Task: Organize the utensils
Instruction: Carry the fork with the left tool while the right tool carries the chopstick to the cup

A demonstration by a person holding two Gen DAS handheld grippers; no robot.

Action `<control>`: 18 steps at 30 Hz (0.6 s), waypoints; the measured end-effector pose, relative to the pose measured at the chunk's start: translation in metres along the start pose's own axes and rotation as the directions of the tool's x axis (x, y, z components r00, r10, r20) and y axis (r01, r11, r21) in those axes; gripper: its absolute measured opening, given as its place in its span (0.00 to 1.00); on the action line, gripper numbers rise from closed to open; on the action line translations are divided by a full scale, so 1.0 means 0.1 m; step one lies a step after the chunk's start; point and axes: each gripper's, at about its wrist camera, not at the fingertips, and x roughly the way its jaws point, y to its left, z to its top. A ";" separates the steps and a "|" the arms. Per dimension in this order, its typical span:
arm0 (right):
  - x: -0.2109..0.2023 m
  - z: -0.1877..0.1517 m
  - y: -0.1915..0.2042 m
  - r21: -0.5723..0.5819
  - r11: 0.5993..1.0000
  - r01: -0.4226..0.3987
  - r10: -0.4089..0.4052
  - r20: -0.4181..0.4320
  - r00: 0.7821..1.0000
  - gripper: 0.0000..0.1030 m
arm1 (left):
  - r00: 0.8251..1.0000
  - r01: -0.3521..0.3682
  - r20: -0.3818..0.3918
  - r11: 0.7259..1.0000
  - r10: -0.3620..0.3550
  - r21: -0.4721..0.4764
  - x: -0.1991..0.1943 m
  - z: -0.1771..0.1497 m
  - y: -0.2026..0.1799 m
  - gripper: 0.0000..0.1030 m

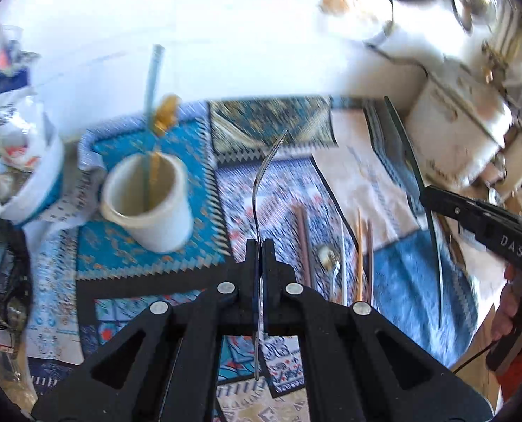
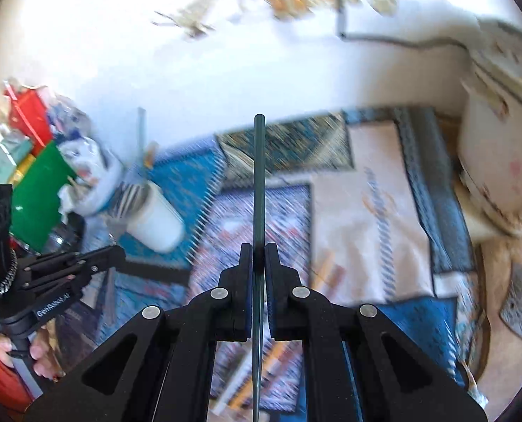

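Note:
My left gripper [image 1: 260, 246] is shut on a thin curved metal utensil [image 1: 258, 183], seen edge-on, held above the patterned mats. A white cup [image 1: 148, 204] to its left holds a pale blue stick [image 1: 152, 81] and a gold utensil [image 1: 166, 112]. Several loose utensils [image 1: 331, 256] lie on the mat to the right of the fingers. My right gripper [image 2: 259, 253] is shut on a long dark green stick [image 2: 259, 176]. The left wrist view shows that gripper [image 1: 424, 193] and the stick [image 1: 406, 151] at the right. The right wrist view has the cup [image 2: 155, 221] and left gripper [image 2: 120, 251] at the left.
Overlapping blue and beige patterned mats [image 1: 148, 256] cover the surface. A white tub with plastic bags [image 1: 32, 161] and clutter stand at the left, with a green sheet [image 2: 39, 197]. A pale cardboard box [image 2: 500, 161] sits at the right. A white wall runs behind.

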 end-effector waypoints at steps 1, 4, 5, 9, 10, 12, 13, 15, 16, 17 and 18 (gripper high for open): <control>0.00 0.06 0.10 -0.014 1.000 -0.014 0.014 0.019 1.000 0.06 | 1.000 -0.010 0.022 1.000 0.010 -0.011 -0.05 0.03 0.06 0.00; 0.04 0.18 0.31 -0.044 0.998 -0.046 0.049 0.060 0.997 0.06 | 0.996 -0.044 0.080 0.999 0.046 -0.031 -0.21 0.12 0.21 0.00; 0.06 0.22 0.38 -0.054 0.997 -0.059 0.062 0.074 0.995 0.06 | 0.994 -0.050 0.097 0.998 0.054 -0.042 -0.26 0.15 0.27 0.00; 0.13 0.40 0.67 -0.086 0.991 -0.098 0.109 0.129 0.986 0.06 | 0.984 -0.062 0.161 0.994 0.076 -0.087 -0.46 0.25 0.48 0.00; 0.15 0.44 0.74 -0.093 0.990 -0.106 0.118 0.141 0.983 0.06 | 0.981 -0.065 0.176 0.993 0.081 -0.095 -0.49 0.27 0.53 0.00; 0.20 0.53 0.86 -0.099 0.988 -0.122 0.137 0.160 0.978 0.06 | 0.975 -0.063 0.207 0.991 0.086 -0.117 -0.57 0.34 0.66 0.00; 0.22 0.58 0.92 -0.101 0.987 -0.128 0.144 0.172 0.975 0.06 | 0.972 -0.059 0.220 0.990 0.086 -0.127 -0.59 0.37 0.72 0.00; 0.27 0.65 1.02 -0.109 0.985 -0.136 0.155 0.193 0.969 0.06 | 0.965 -0.050 0.248 0.988 0.086 -0.149 -0.63 0.45 0.85 0.00; 0.30 0.69 1.07 -0.112 0.984 -0.139 0.159 0.205 0.966 0.06 | 0.961 -0.047 0.262 0.986 0.087 -0.157 -0.64 0.49 0.91 0.00; 0.34 0.73 1.13 -0.115 0.983 -0.142 0.165 0.215 0.963 0.06 | 0.958 -0.046 0.271 0.986 0.089 -0.163 -0.64 0.52 0.94 0.00; 0.38 0.76 1.16 -0.117 0.983 -0.143 0.167 0.225 0.960 0.06 | 0.956 -0.043 0.279 0.985 0.090 -0.169 -0.63 0.56 1.00 0.00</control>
